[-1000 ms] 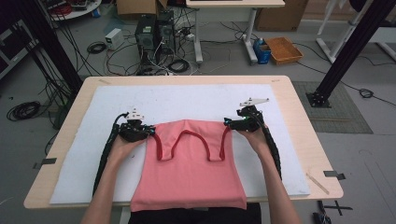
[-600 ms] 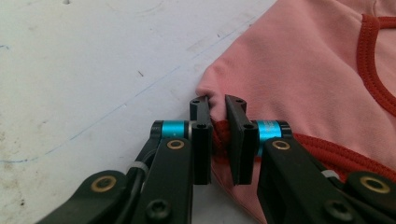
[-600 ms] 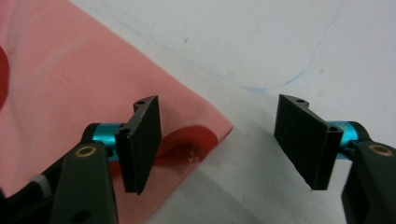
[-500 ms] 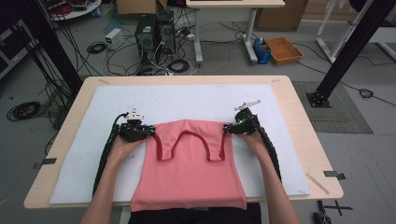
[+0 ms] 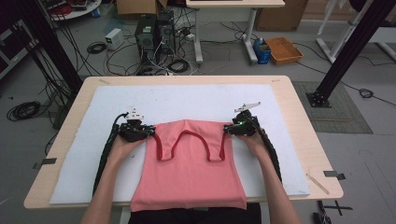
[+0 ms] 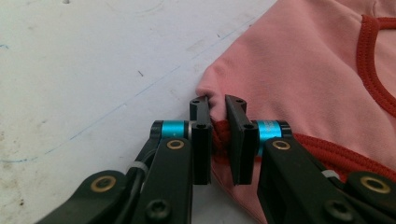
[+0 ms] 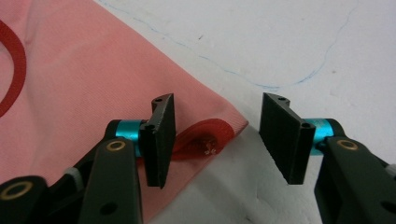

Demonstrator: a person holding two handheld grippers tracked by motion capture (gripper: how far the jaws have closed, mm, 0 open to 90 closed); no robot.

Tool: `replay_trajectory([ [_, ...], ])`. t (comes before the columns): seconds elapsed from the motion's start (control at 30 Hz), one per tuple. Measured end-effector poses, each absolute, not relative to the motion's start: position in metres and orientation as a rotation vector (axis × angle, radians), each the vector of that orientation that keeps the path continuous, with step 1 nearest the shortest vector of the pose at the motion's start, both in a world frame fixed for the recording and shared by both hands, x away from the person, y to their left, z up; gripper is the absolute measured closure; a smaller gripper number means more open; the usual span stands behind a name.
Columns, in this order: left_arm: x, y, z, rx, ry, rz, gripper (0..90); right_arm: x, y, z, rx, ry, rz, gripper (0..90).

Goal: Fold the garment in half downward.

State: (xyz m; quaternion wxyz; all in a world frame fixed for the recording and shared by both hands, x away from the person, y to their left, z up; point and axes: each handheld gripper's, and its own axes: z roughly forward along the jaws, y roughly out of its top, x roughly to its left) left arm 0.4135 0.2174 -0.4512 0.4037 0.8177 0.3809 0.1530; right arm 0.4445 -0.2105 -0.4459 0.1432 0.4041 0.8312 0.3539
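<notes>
On the left, the left gripper (image 5: 145, 130) is clamped tight on the shoulder corner of the salmon-pink sleeveless cotton top with dark red trim (image 5: 189, 172), a small fold of cloth and red binding bunched between its black pads (image 6: 201, 140). The top lies flat on the white felt mat (image 5: 84, 154) that covers the pale wooden table (image 5: 299, 107), neckline away from the person, hem hanging over the near edge.

On the right, the right gripper (image 5: 229, 129) has its jaws apart around the other shoulder corner; they have just been closing, yet the pads do not press the cloth. That corner (image 7: 219, 128) lies just beside one pad, with bare mat reaching to the other.

The risk, I'd say, is a lopsided lift: if the right jaws shut only on the tip, or on air, the corner could slip out and the top would swing from the left grip and crumple.

Compared with a second ago, the garment lies where it did, the left hand has not shifted, and the right gripper sits slightly nearer its corner.
</notes>
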Motion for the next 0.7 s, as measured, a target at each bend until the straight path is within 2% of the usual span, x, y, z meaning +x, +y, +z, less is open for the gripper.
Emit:
replay_trajectory([
  [0.17,0.4134,0.2174,-0.4513,2.064,0.962,0.384,80.9,0.4417,-0.21,-0.4461,1.15,2.409,1.047,57.8],
  [0.37,0.4133,0.2173,-0.4512,2.066,0.962,0.388,80.9,0.4401,-0.2113,-0.4477,1.145,2.406,1.079,64.8],
  [0.5,0.4135,0.2176,-0.4512,2.067,0.961,0.387,80.9,0.4386,-0.2085,-0.4469,1.112,2.428,1.08,74.6],
  [0.7,0.4135,0.2174,-0.4513,2.064,0.962,0.384,81.0,0.4371,-0.2057,-0.4468,1.086,2.433,1.074,79.9],
])
